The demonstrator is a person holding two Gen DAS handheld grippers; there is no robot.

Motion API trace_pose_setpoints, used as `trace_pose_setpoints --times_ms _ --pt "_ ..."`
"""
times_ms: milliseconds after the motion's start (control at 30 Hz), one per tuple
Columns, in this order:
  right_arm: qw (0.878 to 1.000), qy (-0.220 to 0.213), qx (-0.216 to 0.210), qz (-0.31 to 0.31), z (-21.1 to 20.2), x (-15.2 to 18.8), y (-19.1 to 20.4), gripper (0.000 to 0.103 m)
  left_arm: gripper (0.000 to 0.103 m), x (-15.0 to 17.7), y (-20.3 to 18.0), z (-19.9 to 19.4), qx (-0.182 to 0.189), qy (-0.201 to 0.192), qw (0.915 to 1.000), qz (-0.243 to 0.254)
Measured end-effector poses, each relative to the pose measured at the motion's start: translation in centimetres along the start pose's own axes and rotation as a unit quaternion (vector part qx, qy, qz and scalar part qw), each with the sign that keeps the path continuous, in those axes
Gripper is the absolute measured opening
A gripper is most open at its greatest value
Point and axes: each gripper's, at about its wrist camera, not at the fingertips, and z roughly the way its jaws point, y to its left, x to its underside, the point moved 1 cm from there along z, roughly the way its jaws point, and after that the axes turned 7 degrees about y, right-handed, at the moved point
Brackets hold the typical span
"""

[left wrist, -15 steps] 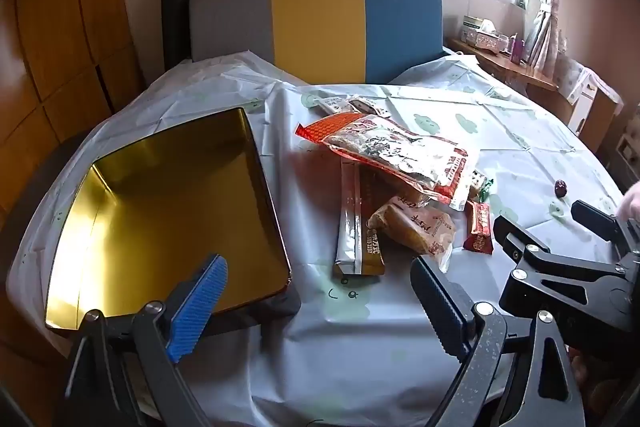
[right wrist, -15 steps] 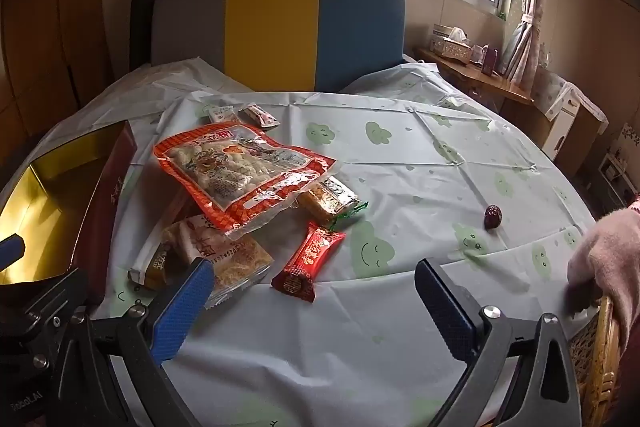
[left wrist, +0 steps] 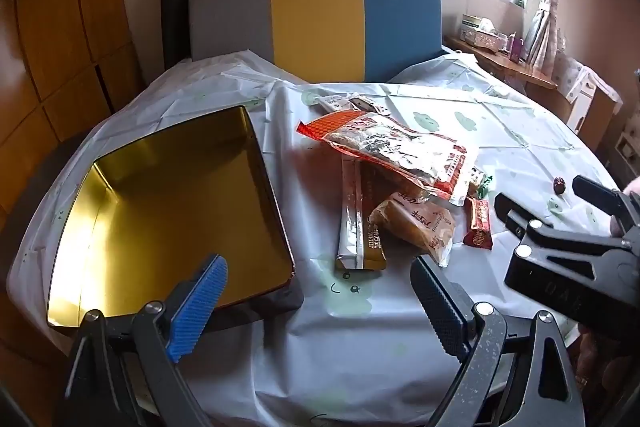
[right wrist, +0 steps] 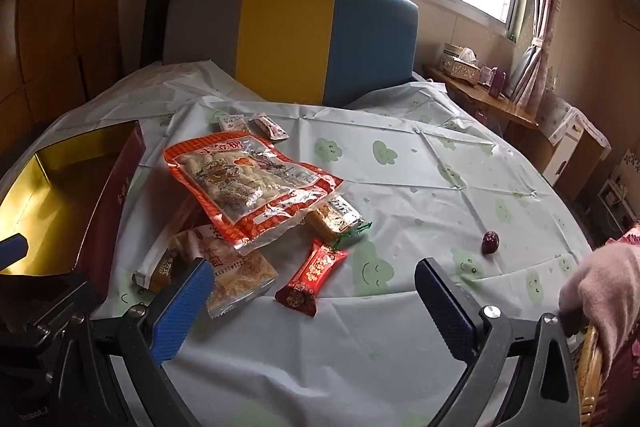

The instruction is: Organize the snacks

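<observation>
Left wrist view: left gripper [left wrist: 316,283] jaws wide, empty, above the counter [left wrist: 360,367] edge; right gripper [right wrist: 312,291] likewise released. Next out, the snacks [left wrist: 400,187] piled beside the gold tin [left wrist: 168,211], none inside. Farther right, a lone date [right wrist: 490,241]. Risk: slick overlapping wrappers could slip or drag neighbours when pinched.

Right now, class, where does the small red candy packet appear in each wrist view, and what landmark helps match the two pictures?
Left wrist: red candy packet right of centre, beside the right gripper.
Right wrist: red candy packet at centre, between the open fingers.
Shared landmark: large orange snack bag.
</observation>
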Motion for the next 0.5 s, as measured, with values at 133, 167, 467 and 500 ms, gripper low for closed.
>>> trace_pose_setpoints --times_ms 133,167,467,500 --pt "1.000 -0.003 -0.001 -0.002 0.04 -0.49 -0.28 0.102 0.094 0.21 0.15 0.15 0.000 0.002 1.0000 -0.004" --pt "1.000 -0.003 -0.001 -0.004 0.07 -0.59 -0.32 0.102 0.094 0.26 0.20 0.21 0.000 0.003 1.0000 -0.004" --pt "1.000 -0.007 0.005 -0.015 0.15 -0.99 -0.54 0.102 0.094 0.40 0.52 0.45 -0.002 0.007 0.9999 -0.009" --pt "1.000 -0.008 0.006 -0.016 0.11 -1.03 -0.58 0.102 0.094 0.40 0.52 0.45 -0.002 0.007 0.9999 -0.009"
